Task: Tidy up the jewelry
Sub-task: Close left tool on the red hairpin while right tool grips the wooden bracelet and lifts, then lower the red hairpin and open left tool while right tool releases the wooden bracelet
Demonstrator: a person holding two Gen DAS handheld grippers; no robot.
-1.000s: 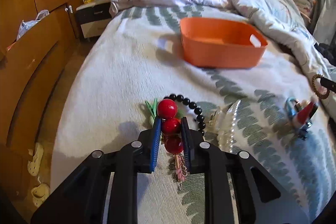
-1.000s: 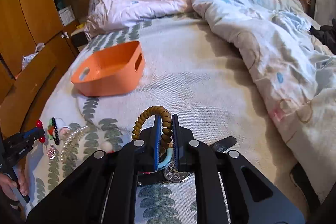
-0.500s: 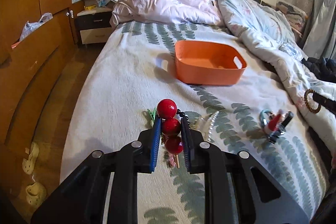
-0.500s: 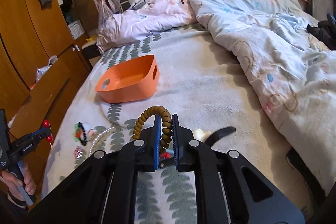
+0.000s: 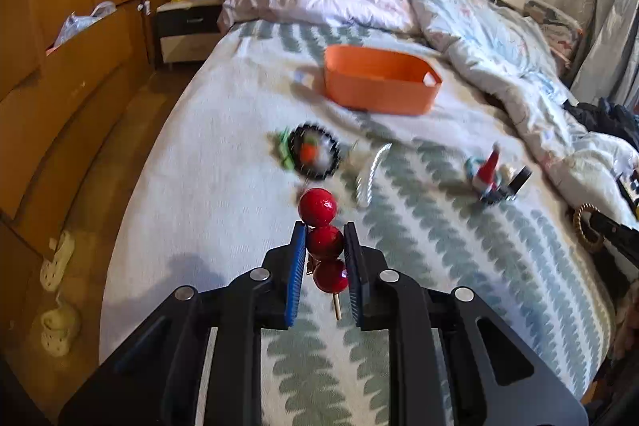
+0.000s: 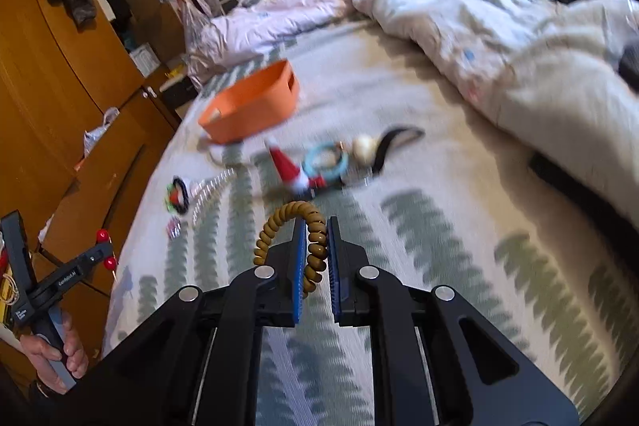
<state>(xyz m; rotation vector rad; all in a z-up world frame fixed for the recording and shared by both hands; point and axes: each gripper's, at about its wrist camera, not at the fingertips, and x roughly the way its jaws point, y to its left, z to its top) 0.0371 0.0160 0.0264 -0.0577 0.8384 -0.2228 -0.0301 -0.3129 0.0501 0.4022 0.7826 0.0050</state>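
Now left tongs [image 5: 324, 244] clamp red-ball pin [image 5: 324, 241]; right tongs [image 6: 317, 238] clamp coil bracelet [image 6: 307, 246].

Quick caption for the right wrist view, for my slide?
Right gripper shut on a brown spiral hair tie above the bed, orange basket and loose jewelry ahead.

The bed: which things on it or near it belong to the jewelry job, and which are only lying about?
Job:
- orange basket
- red bead pin in left gripper
- brown coil tie in right gripper
- black bead bracelet
- pearl comb
- blue ring

Lying about:
- duvet
- nightstand
- slippers
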